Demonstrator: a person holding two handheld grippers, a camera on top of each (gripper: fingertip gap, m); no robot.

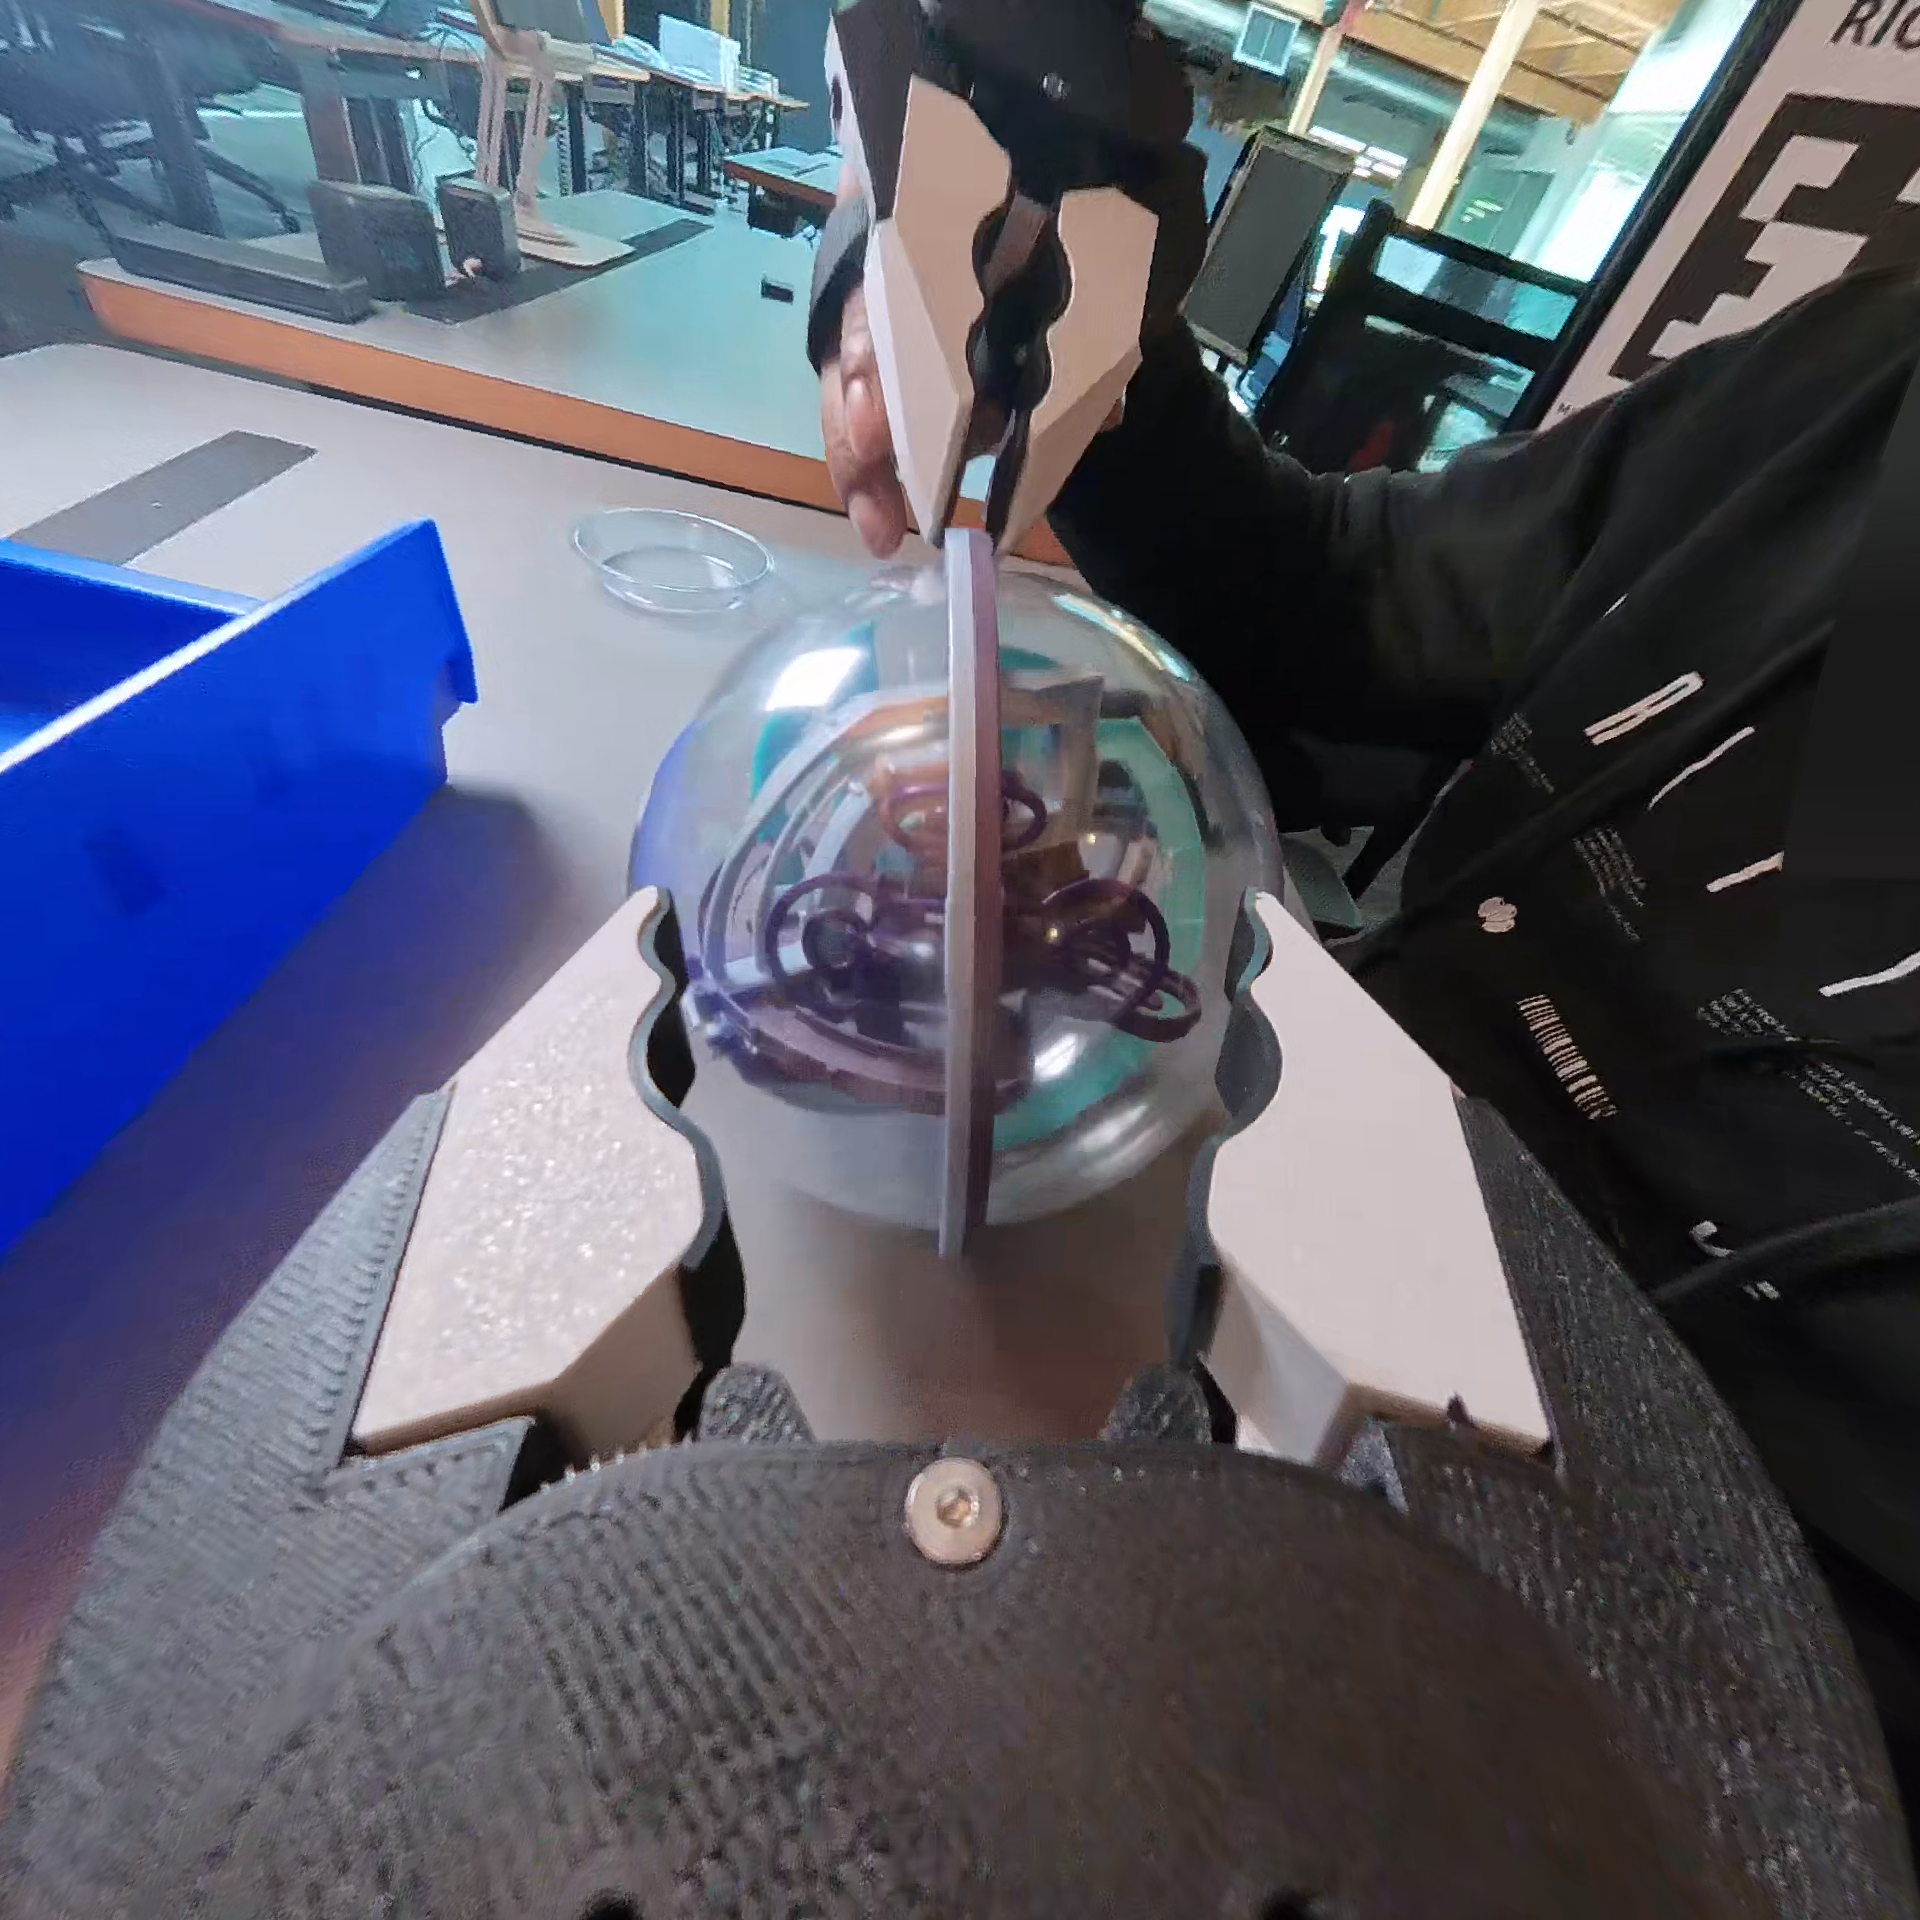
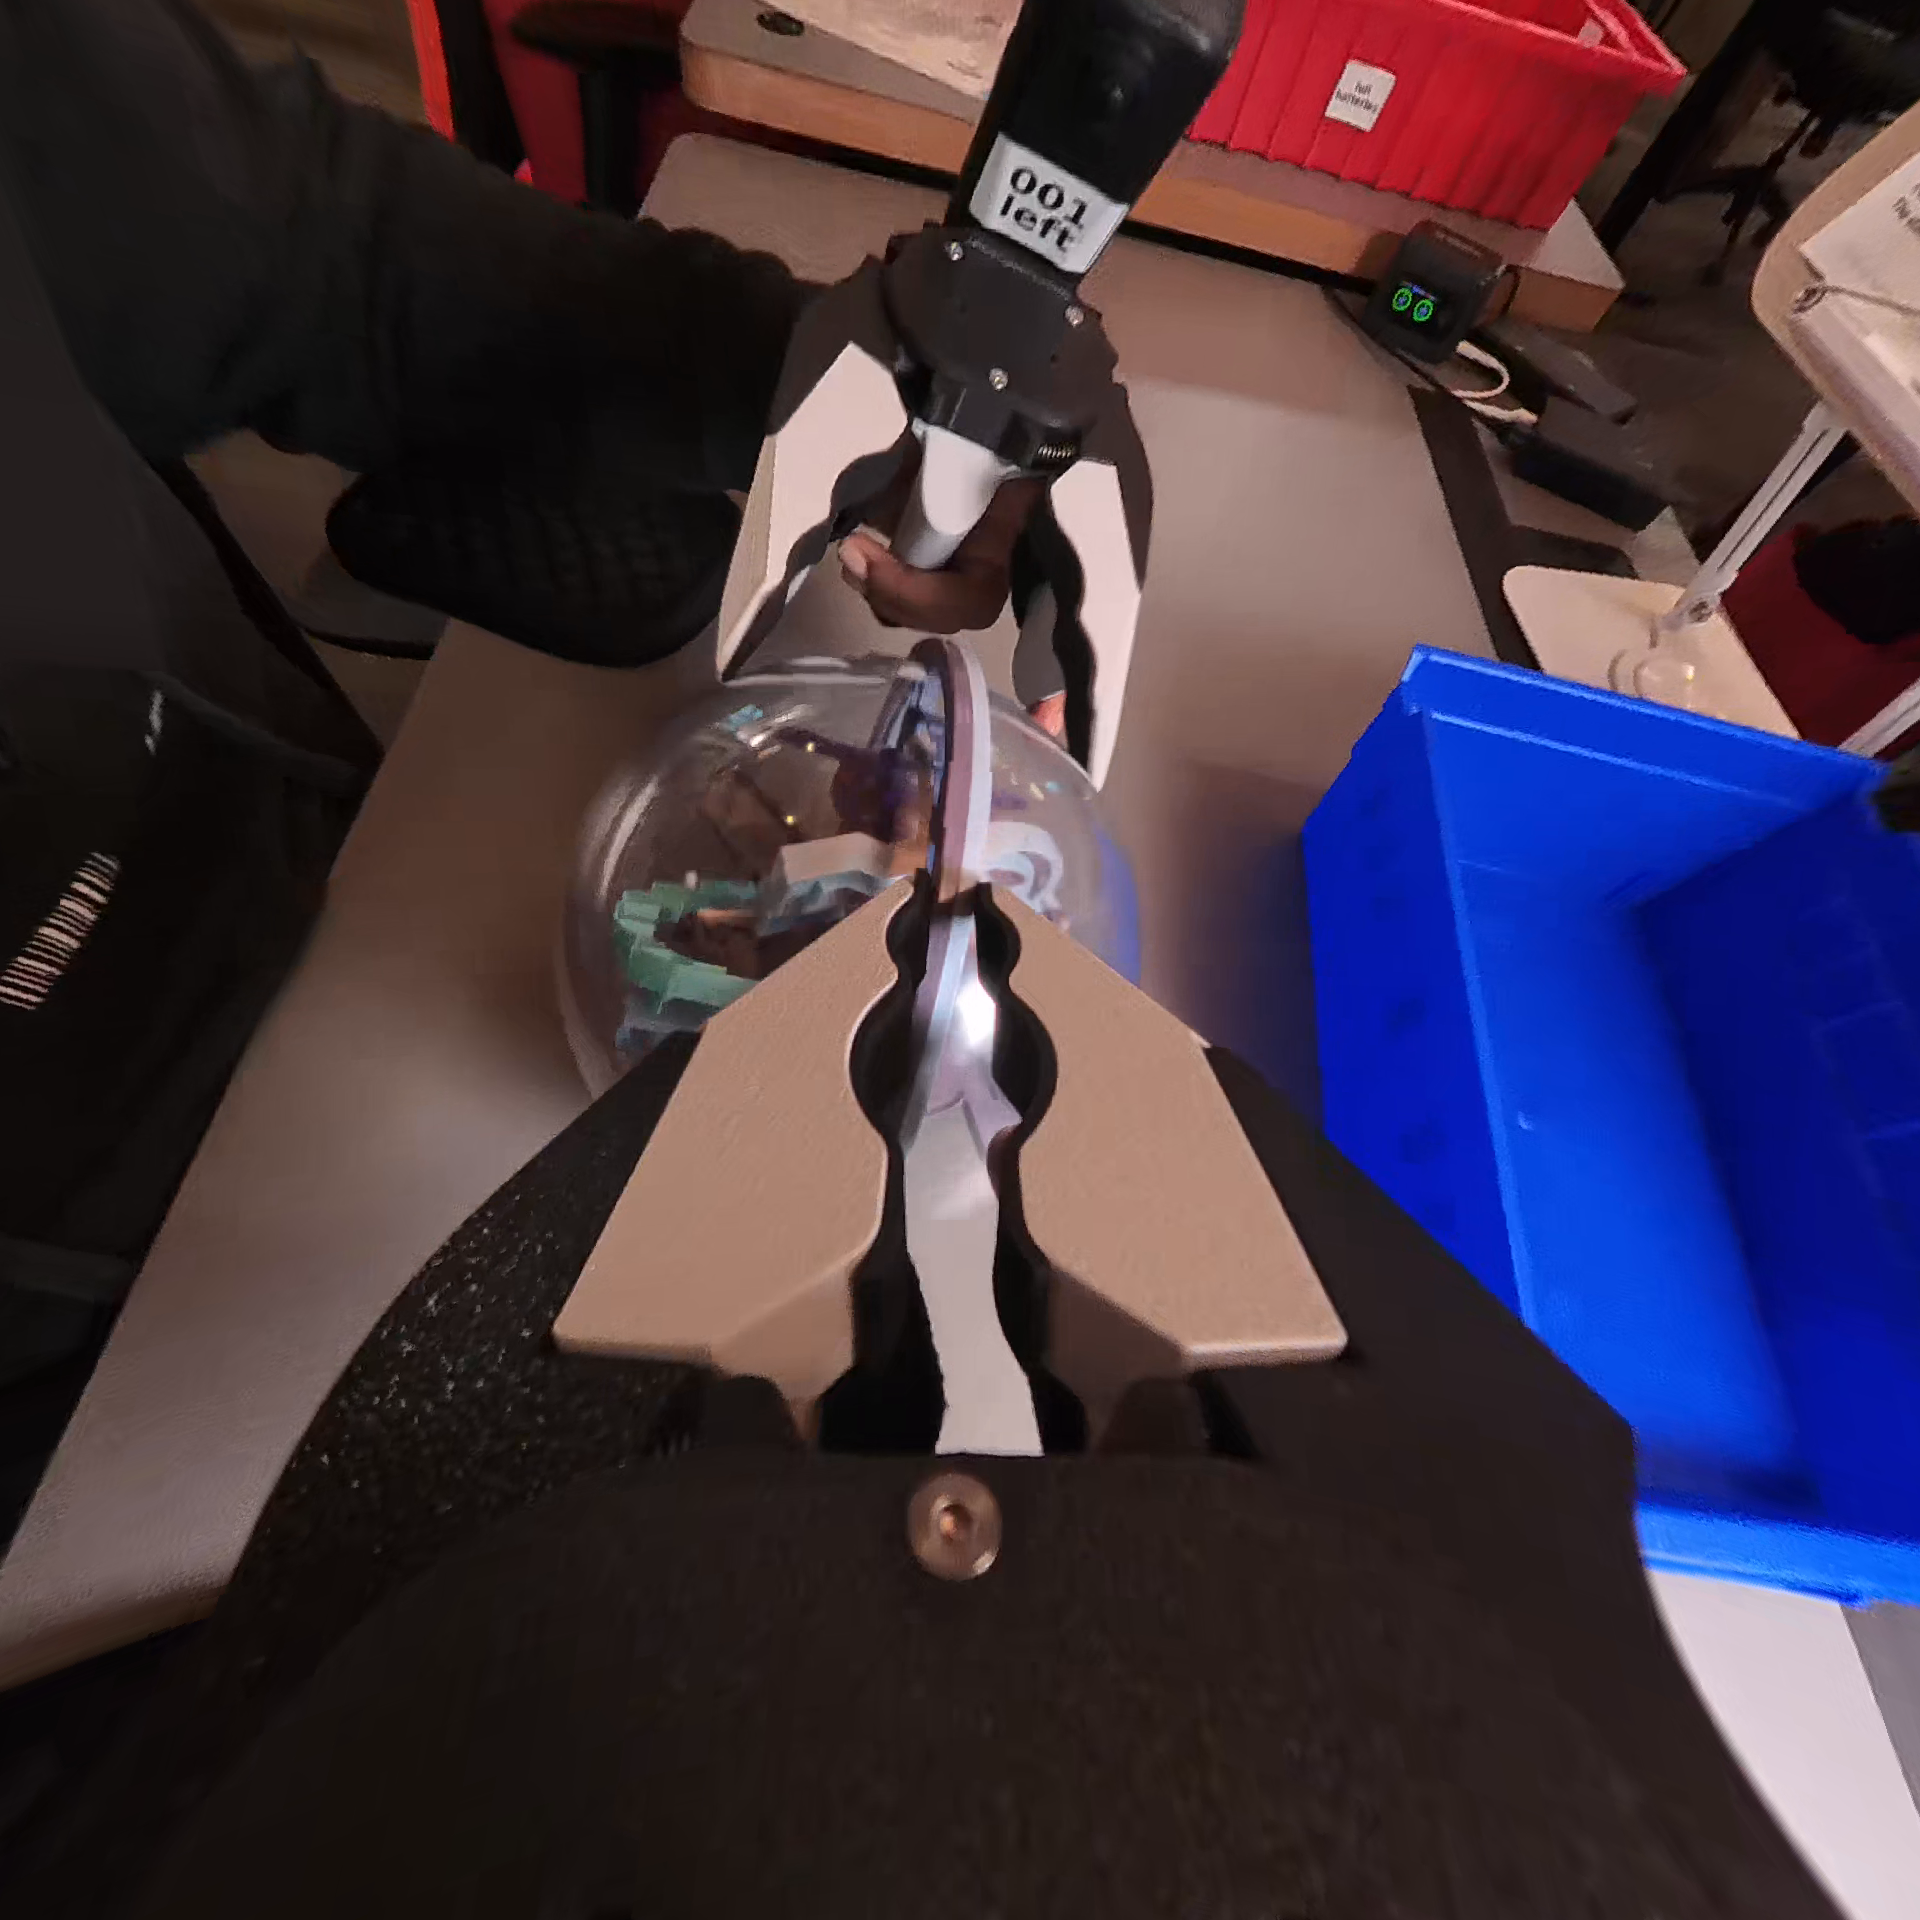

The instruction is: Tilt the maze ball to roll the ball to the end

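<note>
Two grippers meet on one clear maze ball [image 1: 951, 914] at the middle of your grey bench [image 1: 520, 665]. Your right gripper [image 2: 948, 904] has its jaws closed to a thin gap, pinching the grey rim [image 1: 971, 831] that rings the sphere and stands on edge. Your left gripper [image 1: 951, 925] has its jaws spread wide, one on each side of the sphere; whether they press the shell or merely flank it cannot be told. The globe sits low over the bench, lifted or resting is unclear.

Inside, purple loops and teal track [image 2: 665, 935] crowd the shell, but the small rolling ball cannot be picked out in either view, so how far it has travelled is unknown. Judged from this, you have the hold in place and the tilting is yet to be finished. A blue bin [image 1: 208, 790] stands just beside the ball, and a clear shallow dish [image 1: 670, 561] lies beyond it.
</note>
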